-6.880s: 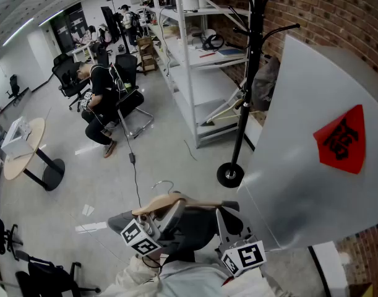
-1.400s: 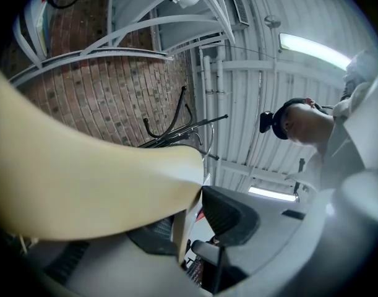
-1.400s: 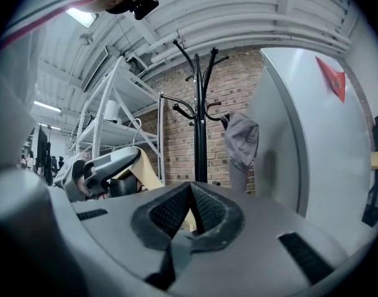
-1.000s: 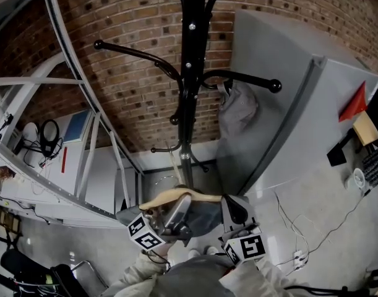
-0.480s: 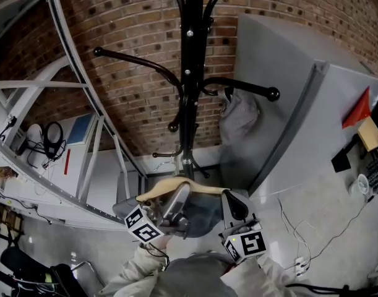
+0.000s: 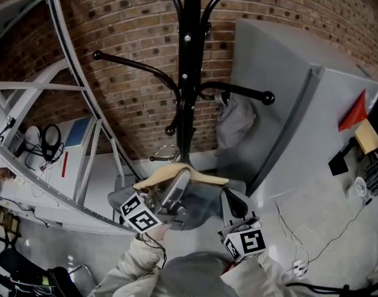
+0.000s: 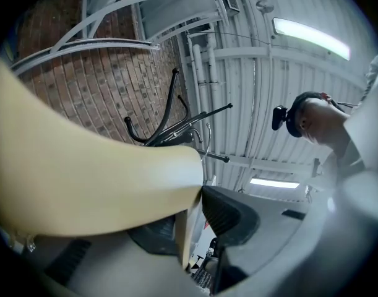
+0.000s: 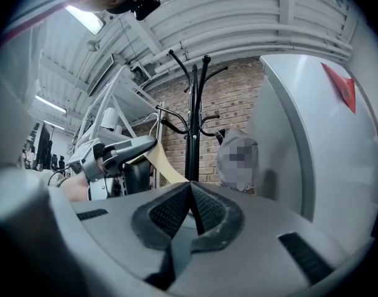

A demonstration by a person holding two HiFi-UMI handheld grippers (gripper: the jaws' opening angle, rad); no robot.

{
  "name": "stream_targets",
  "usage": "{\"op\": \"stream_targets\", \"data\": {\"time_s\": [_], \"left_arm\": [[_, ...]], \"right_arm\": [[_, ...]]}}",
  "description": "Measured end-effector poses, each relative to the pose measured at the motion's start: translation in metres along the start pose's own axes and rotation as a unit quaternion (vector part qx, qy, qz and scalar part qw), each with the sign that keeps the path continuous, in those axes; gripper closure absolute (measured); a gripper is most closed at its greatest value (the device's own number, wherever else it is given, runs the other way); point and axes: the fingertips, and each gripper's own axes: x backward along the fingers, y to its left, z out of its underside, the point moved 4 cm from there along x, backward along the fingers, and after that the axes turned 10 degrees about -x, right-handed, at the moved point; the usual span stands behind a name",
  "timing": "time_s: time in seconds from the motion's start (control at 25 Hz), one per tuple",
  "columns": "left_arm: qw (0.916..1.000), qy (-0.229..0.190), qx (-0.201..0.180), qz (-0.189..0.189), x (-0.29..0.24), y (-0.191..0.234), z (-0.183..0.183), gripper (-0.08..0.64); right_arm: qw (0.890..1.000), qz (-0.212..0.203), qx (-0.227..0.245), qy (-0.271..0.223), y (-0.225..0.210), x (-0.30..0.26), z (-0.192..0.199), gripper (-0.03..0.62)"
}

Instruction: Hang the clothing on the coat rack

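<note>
A black coat rack (image 6: 187, 73) stands against the brick wall, also seen in the right gripper view (image 8: 193, 135). A grey garment (image 6: 235, 119) hangs from its right arm. Just below the rack's lower arms is a wooden hanger (image 6: 176, 177) with grey clothing (image 6: 204, 204) draped on it; its wire hook (image 6: 166, 153) reaches up beside the pole. My left gripper (image 6: 176, 189) is shut on the hanger's shoulder; the cream wood (image 7: 83, 178) fills its view against one pad (image 7: 229, 212). My right gripper (image 6: 234, 206) is shut on the clothing's right side, pads (image 8: 204, 209) together.
White metal shelving (image 6: 83, 135) with headphones (image 6: 49, 144) stands to the left of the rack. A tall grey cabinet (image 6: 300, 104) stands close on the right. Cables (image 6: 300, 240) lie on the floor at lower right.
Both grippers have lifted the hanger and clothing closer to the rack's lower arms; the left one has also shifted leftward. The grips have not changed.
</note>
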Motion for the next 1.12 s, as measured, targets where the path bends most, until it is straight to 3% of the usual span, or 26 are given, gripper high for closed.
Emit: {"op": "stream_targets", "data": {"time_s": [0.44, 1.12], "left_arm": [[0.9999, -0.008, -0.004, 0.013, -0.022, 0.012, -0.02, 0.448], [0.9999, -0.003, 0.009, 0.005, -0.042, 0.041, -0.007, 0.448]], "right_arm": [[1.0, 0.007, -0.005, 0.003, -0.006, -0.001, 0.001, 0.569], [1.0, 0.028, -0.012, 0.006, -0.017, 0.004, 0.004, 0.569]]}}
